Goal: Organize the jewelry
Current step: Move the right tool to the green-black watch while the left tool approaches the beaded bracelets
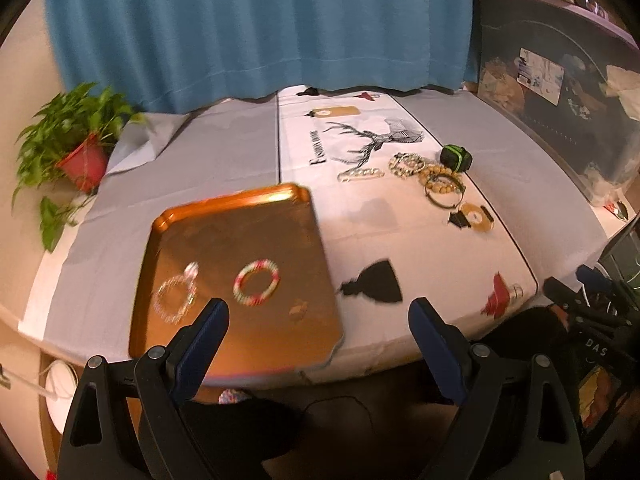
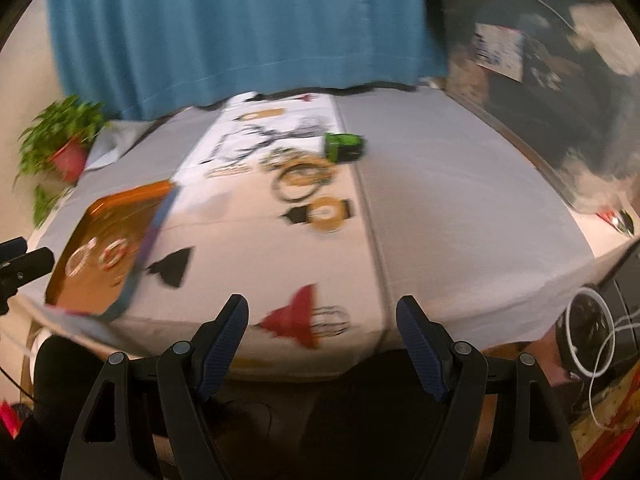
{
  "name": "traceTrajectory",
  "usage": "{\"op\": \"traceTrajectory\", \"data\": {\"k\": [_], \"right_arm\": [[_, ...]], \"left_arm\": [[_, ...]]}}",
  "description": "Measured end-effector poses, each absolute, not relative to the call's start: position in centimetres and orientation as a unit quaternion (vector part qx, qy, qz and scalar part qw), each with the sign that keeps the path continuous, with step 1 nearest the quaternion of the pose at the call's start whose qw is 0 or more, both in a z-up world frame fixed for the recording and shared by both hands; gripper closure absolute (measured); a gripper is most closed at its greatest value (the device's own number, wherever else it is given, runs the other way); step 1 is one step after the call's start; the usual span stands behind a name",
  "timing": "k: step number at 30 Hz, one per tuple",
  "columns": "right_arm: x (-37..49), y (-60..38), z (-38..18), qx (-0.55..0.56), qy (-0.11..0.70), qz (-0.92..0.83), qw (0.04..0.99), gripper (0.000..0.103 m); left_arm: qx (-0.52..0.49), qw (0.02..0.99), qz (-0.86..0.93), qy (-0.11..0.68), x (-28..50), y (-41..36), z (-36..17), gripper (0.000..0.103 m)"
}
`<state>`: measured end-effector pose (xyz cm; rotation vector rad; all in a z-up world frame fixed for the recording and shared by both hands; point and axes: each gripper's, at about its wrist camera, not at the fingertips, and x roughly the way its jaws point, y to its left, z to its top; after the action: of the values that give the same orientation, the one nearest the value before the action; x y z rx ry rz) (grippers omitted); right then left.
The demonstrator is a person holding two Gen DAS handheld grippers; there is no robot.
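An orange tray [image 1: 256,216] lies on the table at the near left; it also shows in the right wrist view [image 2: 120,208]. In it lie a red and white beaded bracelet [image 1: 256,282] and a clear beaded bracelet [image 1: 175,298]. More jewelry [image 1: 424,172] lies in a loose cluster on the white cloth further right: a chain [image 1: 360,174], beaded bracelets and a thin bangle [image 1: 444,196]; the right wrist view shows that cluster blurred [image 2: 300,178]. My left gripper [image 1: 318,316] is open and empty above the tray's near edge. My right gripper [image 2: 322,316] is open and empty above the table's front edge.
A small black and green box [image 1: 456,157] stands beside the jewelry cluster. A potted plant [image 1: 76,148] sits at the table's far left. A blue curtain [image 1: 260,28] hangs behind. A dark cluttered bin [image 1: 560,92] stands at the right. Cables [image 2: 592,340] hang off the table's right.
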<state>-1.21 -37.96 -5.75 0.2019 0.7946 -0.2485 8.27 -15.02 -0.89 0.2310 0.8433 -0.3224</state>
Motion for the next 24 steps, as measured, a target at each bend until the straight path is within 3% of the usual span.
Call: {"op": "traceTrajectory", "data": {"k": [11, 24], "right_arm": [[4.1, -46.1, -6.8, 0.104, 0.384, -0.164, 0.903, 0.026], [16.7, -50.7, -7.7, 0.09, 0.378, -0.151, 0.909, 0.026]], "left_arm": [[0.14, 0.869, -0.23, 0.415, 17.2, -23.2, -2.8, 0.014], [0.184, 0.834, -0.292, 0.43, 25.6, -30.8, -6.5, 0.014]]}}
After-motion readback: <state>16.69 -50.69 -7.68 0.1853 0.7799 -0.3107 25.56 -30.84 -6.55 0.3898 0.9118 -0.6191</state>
